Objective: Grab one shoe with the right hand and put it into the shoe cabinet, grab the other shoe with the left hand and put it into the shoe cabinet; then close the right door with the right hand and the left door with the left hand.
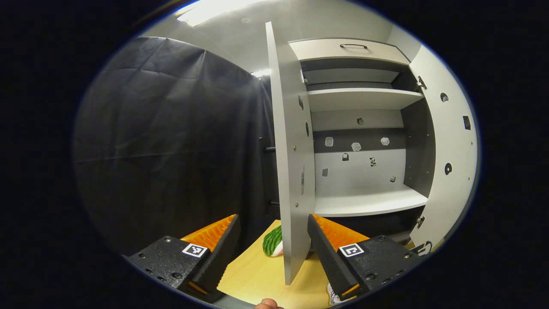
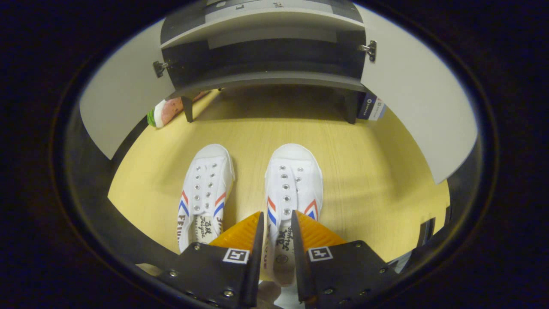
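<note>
White right shoe pinched in right tongs | left tongs open | we lift level to shelf ahead

Black cloth wall, pale ceiling with light panel, yellow wooden floor.

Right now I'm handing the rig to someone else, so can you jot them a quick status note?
Right gripper: fingers straddle the right shoe near its heel; a firm grip can't be confirmed.
Left gripper: open, holding nothing, raised in front of the left door.
Left shoe sits beside its pair on the wooden floor before the shoe cabinet.
Done: nothing stowed.
Left: both shoes in, then close both doors.
</note>
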Action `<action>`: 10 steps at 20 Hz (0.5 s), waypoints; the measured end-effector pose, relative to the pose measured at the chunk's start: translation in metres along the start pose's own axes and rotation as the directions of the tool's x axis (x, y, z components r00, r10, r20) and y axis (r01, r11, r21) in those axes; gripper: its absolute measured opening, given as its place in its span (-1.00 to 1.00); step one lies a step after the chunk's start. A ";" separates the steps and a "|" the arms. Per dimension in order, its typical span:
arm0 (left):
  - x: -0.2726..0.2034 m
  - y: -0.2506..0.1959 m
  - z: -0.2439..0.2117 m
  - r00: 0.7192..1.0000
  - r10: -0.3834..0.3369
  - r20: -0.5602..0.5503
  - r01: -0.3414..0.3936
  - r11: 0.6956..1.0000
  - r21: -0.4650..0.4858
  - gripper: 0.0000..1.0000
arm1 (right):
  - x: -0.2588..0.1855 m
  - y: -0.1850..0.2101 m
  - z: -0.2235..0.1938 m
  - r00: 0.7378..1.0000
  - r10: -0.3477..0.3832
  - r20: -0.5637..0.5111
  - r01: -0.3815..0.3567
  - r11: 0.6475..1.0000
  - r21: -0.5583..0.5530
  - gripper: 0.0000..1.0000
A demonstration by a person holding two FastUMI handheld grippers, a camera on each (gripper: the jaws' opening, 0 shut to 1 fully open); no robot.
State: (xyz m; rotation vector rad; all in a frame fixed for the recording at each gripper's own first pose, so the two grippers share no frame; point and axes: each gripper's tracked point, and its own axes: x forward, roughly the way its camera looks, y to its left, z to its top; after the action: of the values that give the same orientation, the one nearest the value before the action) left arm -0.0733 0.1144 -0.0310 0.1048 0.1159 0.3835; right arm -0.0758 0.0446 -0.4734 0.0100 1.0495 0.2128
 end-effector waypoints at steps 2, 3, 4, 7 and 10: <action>-0.001 0.000 0.000 1.000 -0.003 -0.002 0.003 1.000 0.000 0.92 | 0.009 -0.001 0.004 1.000 -0.012 0.000 0.012 1.000 -0.003 -0.28; 0.000 0.000 0.000 1.000 -0.002 -0.001 0.002 1.000 0.001 0.92 | 0.013 -0.002 0.006 1.000 -0.019 -0.004 0.019 1.000 -0.002 -0.24; 0.000 0.001 0.000 1.000 0.000 0.000 0.000 1.000 0.003 0.92 | 0.017 -0.003 0.006 1.000 -0.024 -0.009 0.024 1.000 -0.002 -0.33; 0.000 0.004 -0.002 1.000 0.008 -0.004 -0.008 1.000 0.003 0.92 | 0.026 -0.001 0.003 0.999 -0.021 -0.027 0.021 1.000 -0.007 -0.24; -0.001 0.007 -0.005 1.000 0.017 -0.012 -0.017 1.000 -0.002 0.87 | 0.031 0.002 -0.001 0.999 -0.017 -0.050 0.016 0.999 -0.032 -0.25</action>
State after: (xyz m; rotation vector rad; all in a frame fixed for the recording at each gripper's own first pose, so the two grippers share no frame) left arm -0.0774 0.1211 -0.0348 0.1010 0.1263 0.4014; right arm -0.0622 0.0521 -0.5008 -0.0323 1.0954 0.2153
